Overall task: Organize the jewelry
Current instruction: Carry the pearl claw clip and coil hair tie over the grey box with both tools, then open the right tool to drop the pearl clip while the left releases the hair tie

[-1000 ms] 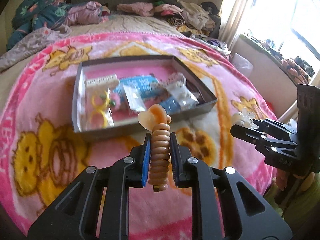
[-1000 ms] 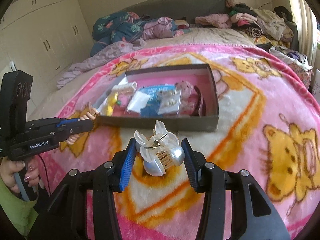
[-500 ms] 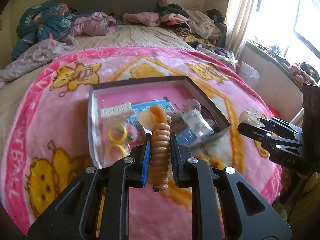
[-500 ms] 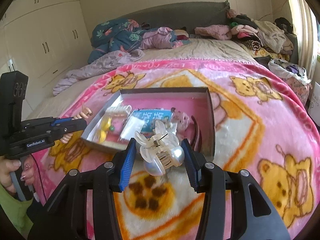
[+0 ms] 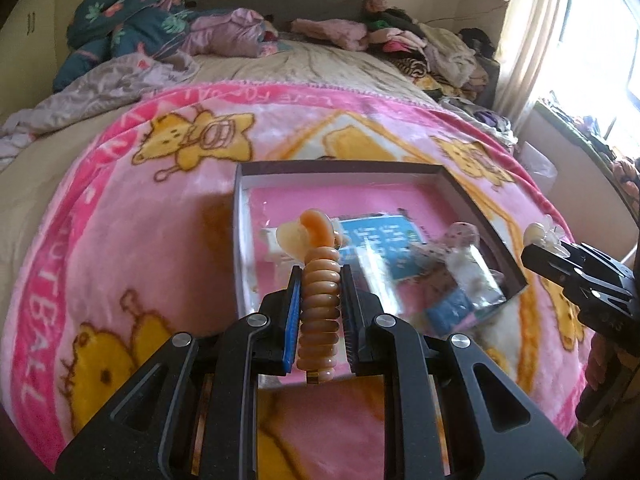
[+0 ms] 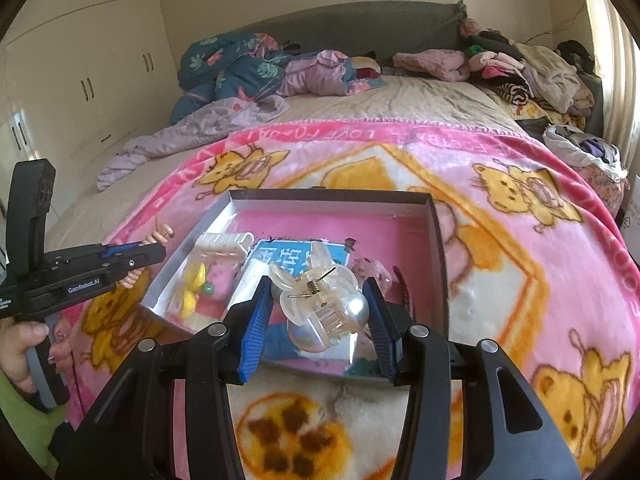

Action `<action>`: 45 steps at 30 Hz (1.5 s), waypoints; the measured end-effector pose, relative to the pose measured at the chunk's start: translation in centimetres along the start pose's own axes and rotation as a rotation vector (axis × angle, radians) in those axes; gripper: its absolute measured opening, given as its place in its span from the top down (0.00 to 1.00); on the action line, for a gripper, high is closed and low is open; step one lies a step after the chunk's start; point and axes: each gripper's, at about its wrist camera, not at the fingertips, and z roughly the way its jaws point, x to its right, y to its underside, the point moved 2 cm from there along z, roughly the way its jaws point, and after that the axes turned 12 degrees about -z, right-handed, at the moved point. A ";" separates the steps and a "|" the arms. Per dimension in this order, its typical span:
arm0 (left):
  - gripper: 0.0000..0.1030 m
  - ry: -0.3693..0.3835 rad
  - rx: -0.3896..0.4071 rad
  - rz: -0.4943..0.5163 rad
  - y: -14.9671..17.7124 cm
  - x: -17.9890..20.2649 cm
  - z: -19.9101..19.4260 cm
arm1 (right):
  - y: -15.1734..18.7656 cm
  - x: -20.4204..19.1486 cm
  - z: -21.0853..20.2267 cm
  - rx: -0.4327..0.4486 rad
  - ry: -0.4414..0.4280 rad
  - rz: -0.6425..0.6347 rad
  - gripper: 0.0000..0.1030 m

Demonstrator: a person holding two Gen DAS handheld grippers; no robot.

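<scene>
My left gripper (image 5: pixel 319 280) is shut on a ribbed amber hair clip (image 5: pixel 318 280) that stands upright between its blue pads, over the near left part of a shallow grey box (image 5: pixel 239 240) with a pink floor. My right gripper (image 6: pixel 319 304) is shut on a clear claw hair clip (image 6: pixel 320 300) with a pearly dome, held over the box's (image 6: pixel 438 248) near side. The box holds a white comb clip (image 6: pixel 224 242), yellow rings (image 6: pixel 194 280), a blue card (image 6: pixel 288 258) and small clear bags (image 5: pixel 474 276). Each gripper shows in the other's view: the right gripper (image 5: pixel 548 244) and the left gripper (image 6: pixel 156 248).
The box lies on a pink cartoon-bear blanket (image 6: pixel 520 280) spread over a bed. Piled clothes and bedding (image 6: pixel 248 68) fill the bed's far end. A white wardrobe (image 6: pixel 80 80) stands on the left, a bright window (image 5: pixel 600 40) on the right. A hand (image 6: pixel 28 344) holds the left gripper's handle.
Both grippers moved forward toward the box with their clips still held; the box now lies right under their fingertips instead of ahead of them.
</scene>
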 end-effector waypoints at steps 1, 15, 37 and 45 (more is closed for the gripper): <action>0.89 -0.004 -0.002 -0.006 -0.1 -0.2 0.3 | -0.1 -0.2 0.5 -0.006 -0.004 -0.005 0.57; 0.89 -0.051 -0.033 -0.020 -0.2 -1.9 3.3 | -0.1 -3.1 6.8 -0.088 -0.074 -0.067 0.57; 0.87 -0.058 -0.046 0.004 0.1 -1.0 4.3 | 1.3 -5.7 7.1 -0.111 -0.112 -0.108 0.48; 0.74 -0.053 -0.025 0.026 0.1 0.1 2.3 | 1.9 -4.7 2.9 -0.068 -0.104 -0.068 0.39</action>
